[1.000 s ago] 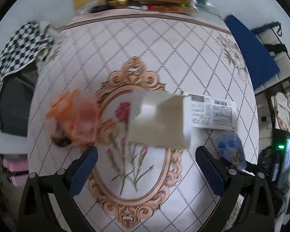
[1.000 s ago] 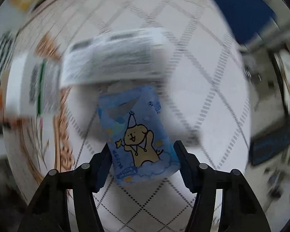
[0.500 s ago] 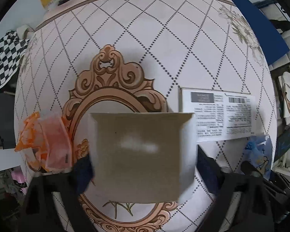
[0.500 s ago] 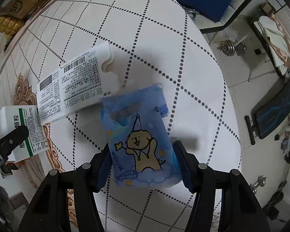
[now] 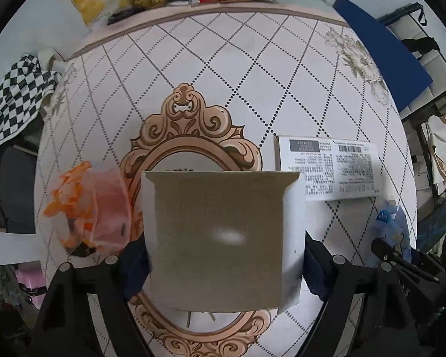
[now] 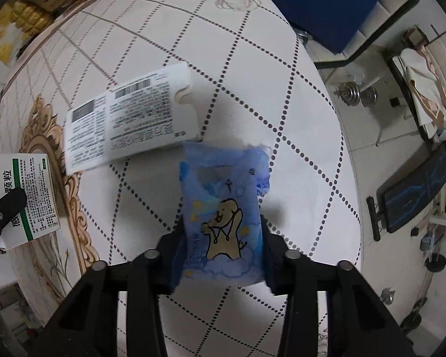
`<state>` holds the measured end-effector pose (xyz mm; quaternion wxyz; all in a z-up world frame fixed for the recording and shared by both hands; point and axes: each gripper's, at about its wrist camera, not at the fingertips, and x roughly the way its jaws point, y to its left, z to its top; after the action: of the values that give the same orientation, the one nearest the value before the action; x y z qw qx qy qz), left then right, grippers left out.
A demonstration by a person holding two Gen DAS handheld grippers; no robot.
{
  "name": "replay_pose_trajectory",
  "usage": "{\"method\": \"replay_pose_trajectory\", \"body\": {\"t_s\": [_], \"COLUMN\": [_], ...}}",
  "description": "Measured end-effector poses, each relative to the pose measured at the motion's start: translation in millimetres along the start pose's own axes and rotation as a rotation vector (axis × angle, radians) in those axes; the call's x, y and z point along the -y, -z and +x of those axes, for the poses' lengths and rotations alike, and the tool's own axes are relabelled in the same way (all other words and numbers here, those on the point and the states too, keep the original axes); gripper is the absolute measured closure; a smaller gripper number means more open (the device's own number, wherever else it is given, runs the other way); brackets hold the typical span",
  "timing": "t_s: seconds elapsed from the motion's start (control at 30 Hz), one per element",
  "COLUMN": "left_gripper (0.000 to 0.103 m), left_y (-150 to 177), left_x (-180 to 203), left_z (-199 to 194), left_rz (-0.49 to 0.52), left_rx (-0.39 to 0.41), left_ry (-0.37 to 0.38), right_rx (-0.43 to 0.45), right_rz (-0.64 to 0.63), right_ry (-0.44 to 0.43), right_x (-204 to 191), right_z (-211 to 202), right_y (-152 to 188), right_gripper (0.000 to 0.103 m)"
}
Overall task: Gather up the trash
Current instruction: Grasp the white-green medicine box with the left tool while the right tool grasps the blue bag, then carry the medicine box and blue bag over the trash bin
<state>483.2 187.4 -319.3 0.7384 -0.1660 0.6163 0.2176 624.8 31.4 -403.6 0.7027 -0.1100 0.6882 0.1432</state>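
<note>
Over on the left of the table (image 5: 252, 68), a crumpled orange wrapper (image 5: 86, 205) lies just beside the ornate oval print. Next to it the left gripper (image 5: 223, 263) has its fingers closed on an opened cardboard box (image 5: 220, 238), lifted so its brown inside faces the camera. Further right, a flattened white carton (image 6: 128, 119) covered in small print and barcodes lies flat on the cloth. Just beside its near corner, the right gripper (image 6: 223, 255) pinches a blue packet (image 6: 226, 217) with a cartoon dog, standing upright above the tabletop.
</note>
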Motion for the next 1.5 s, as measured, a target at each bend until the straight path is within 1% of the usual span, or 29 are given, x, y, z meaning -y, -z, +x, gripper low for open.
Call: {"method": "replay_pose_trajectory", "body": {"t_s": [0.07,0.27,0.4,0.53,0.7,0.87,0.9,0.97,1.0,1.03,1.13,1.17,1.23,1.3,1.4,1.5], "left_gripper": [0.020,0.020,0.020,0.020,0.020,0.020,0.020,0.020,0.020,0.020,0.020,0.020,0.020,0.020,0.020,0.020], "left_y": [5.8,33.9,63.3,95.2,145.8,211.5,226.5,258.0,274.0,289.6,337.7,354.5,379.8,408.6,448.9,490.7], "left_x": [-2.5,-16.1,-22.5,-31.3,-47.2,-62.5,-66.5,-74.7,-79.2,-84.1,-97.4,-101.1,-108.0,-114.9,-124.4,-128.9], "left_z": [-5.1,-27.6,-48.8,-71.0,-104.8,-138.8,-146.3,-162.0,-169.4,-176.0,-192.3,-195.7,-196.5,-192.5,-177.7,-155.6], "left_rz": [-0.001,-0.009,-0.018,-0.023,-0.031,-0.002,0.006,0.026,0.036,0.043,0.065,0.074,0.088,0.092,0.079,0.071], "left_rx": [0.009,0.046,0.068,0.089,0.125,0.163,0.170,0.190,0.200,0.209,0.228,0.230,0.214,0.182,0.112,0.037], "left_ry": [0.001,0.003,0.011,0.026,0.046,0.050,0.058,0.066,0.070,0.077,0.102,0.113,0.127,0.135,0.165,0.174], "right_rx": [0.015,0.073,0.103,0.121,0.139,0.169,0.177,0.192,0.207,0.217,0.247,0.254,0.254,0.229,0.158,0.074], "right_rz": [-0.019,-0.072,-0.095,-0.116,-0.135,-0.162,-0.162,-0.158,-0.152,-0.148,-0.130,-0.121,-0.109,-0.088,-0.073,-0.071], "right_ry": [0.000,-0.008,-0.027,-0.054,-0.087,-0.113,-0.116,-0.122,-0.127,-0.128,-0.140,-0.144,-0.147,-0.158,-0.180,-0.181], "right_x": [-1.5,-7.6,-7.8,-12.1,-23.9,-28.8,-30.1,-31.5,-32.2,-31.9,-33.1,-33.5,-33.6,-32.7,-29.2,-23.6], "right_z": [-3.8,-27.3,-44.9,-62.7,-91.6,-119.8,-127.0,-138.5,-147.0,-153.0,-170.7,-175.3,-178.4,-175.7,-161.1,-133.0], "right_y": [3.9,29.5,54.3,86.6,143.8,216.5,238.2,268.4,292.7,308.2,371.9,398.0,439.0,482.3,541.3,594.9], "right_gripper": [0.065,0.067,0.067,0.067,0.067,0.069,0.069,0.069,0.069,0.069,0.069,0.069,0.069,0.069,0.069,0.069]}}
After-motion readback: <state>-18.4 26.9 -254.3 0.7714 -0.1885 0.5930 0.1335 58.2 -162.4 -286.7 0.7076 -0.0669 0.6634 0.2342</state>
